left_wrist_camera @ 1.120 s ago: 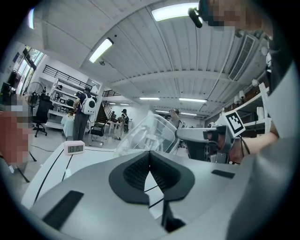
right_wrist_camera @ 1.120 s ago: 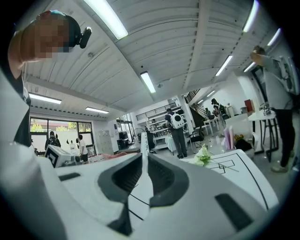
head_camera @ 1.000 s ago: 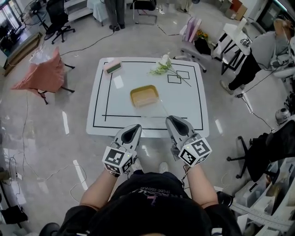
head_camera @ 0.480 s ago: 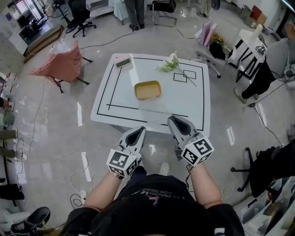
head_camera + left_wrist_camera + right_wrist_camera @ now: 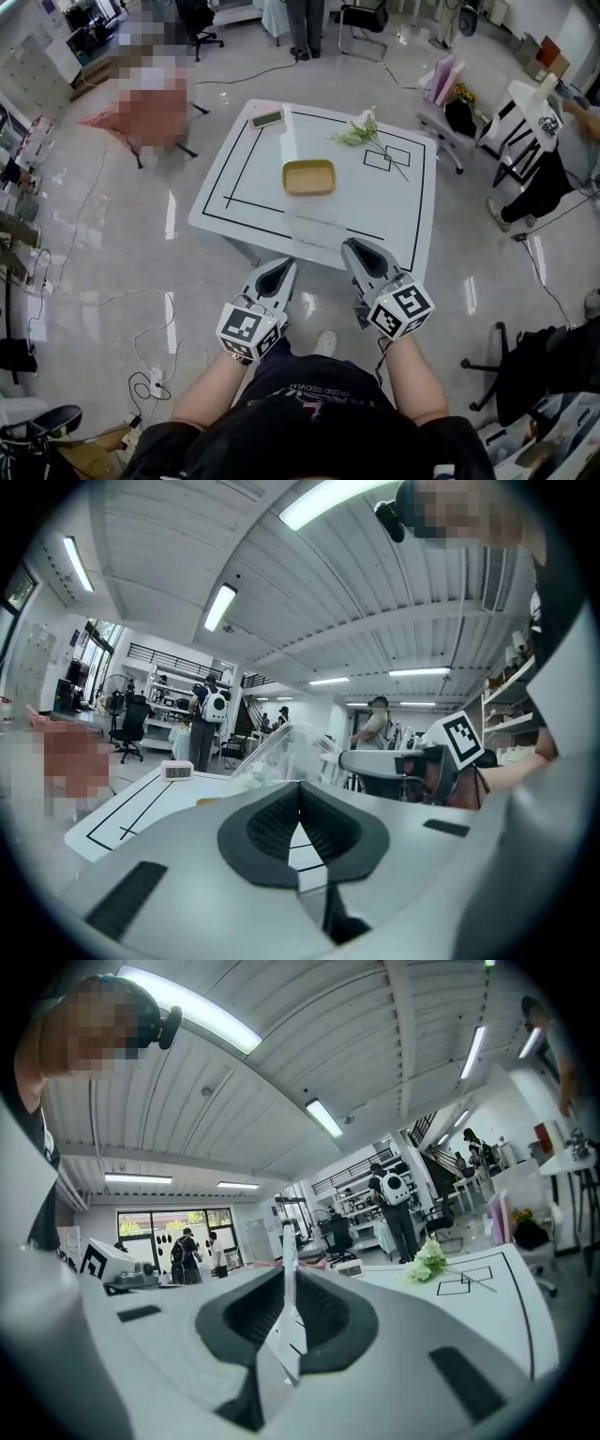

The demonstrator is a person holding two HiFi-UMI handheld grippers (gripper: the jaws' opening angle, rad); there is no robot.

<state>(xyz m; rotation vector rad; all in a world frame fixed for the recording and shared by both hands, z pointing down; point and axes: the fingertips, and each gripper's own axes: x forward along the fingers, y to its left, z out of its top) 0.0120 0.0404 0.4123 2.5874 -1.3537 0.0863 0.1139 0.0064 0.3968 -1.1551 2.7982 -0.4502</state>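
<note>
Now your right gripper has its jaws closed on the thin edge of a clear plastic piece, which sits at the near edge of the tabletop, near the yellow tray. The jaws of your left gripper are pressed together beside it.

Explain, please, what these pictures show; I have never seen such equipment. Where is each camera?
A person holds two hand tools, each with two jaws. One camera sits on the head and looks down at the left gripper, the right gripper and a white table. The other two cameras ride on the grippers. On the table lie a yellow tray, a white flower and a small clock. The right jaws pinch a clear plastic lid; the left jaws are shut and empty.
</note>
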